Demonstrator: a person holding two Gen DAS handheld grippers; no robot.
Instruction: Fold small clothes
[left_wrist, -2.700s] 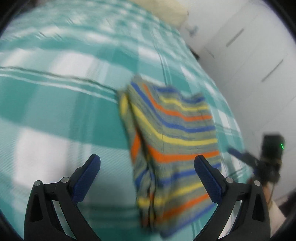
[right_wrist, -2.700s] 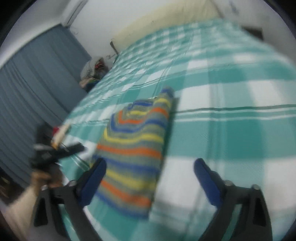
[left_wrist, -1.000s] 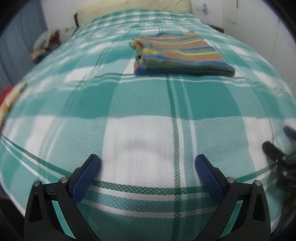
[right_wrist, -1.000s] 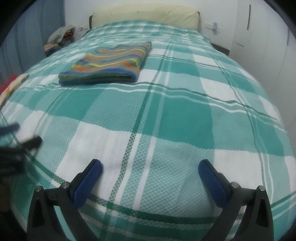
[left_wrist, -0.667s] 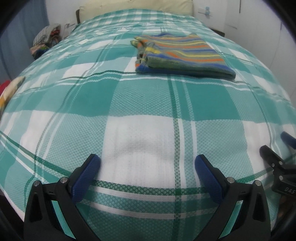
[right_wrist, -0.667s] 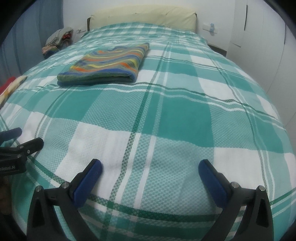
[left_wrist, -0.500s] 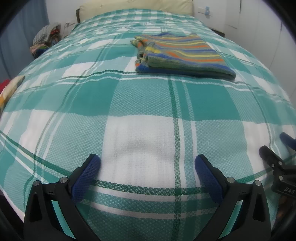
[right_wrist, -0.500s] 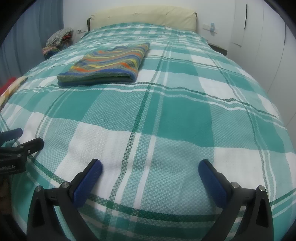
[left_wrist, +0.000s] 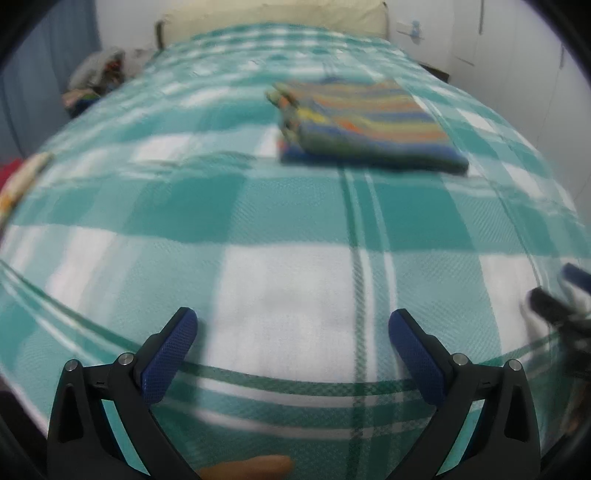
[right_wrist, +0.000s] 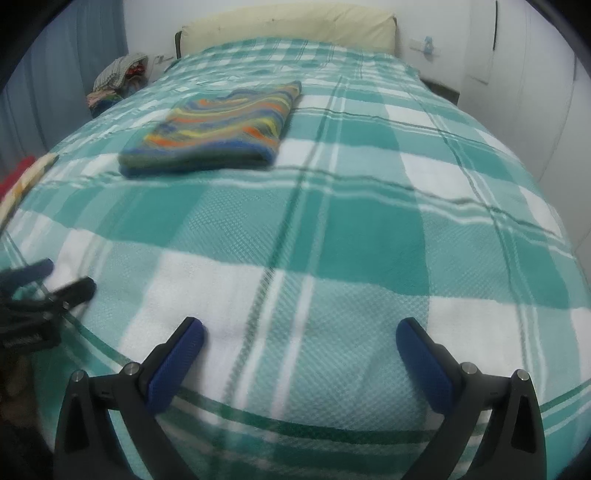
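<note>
Lying folded at upper centre of the frame, the striped garment (left_wrist: 365, 122) rests on the checked bed (left_wrist: 258, 221); left tongs (left_wrist: 293, 325) and right tongs (right_wrist: 300, 332) hover released, empty, at lower frame.

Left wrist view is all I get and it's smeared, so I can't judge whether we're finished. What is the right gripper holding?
Observer: Nothing. The right gripper is open above the checked bedspread, with nothing between its fingers.
Operator: Is the striped garment properly folded?
Observer: The right wrist view shows it sharply. The striped garment lies flat as a neat rectangle, its rounded fold edge towards the camera, well away from the fingers.
Operator: How does my left gripper look from outside?
Observer: The left gripper shows at the left edge of that view. It is blurred, with its fingers apart and no cloth in them.
</note>
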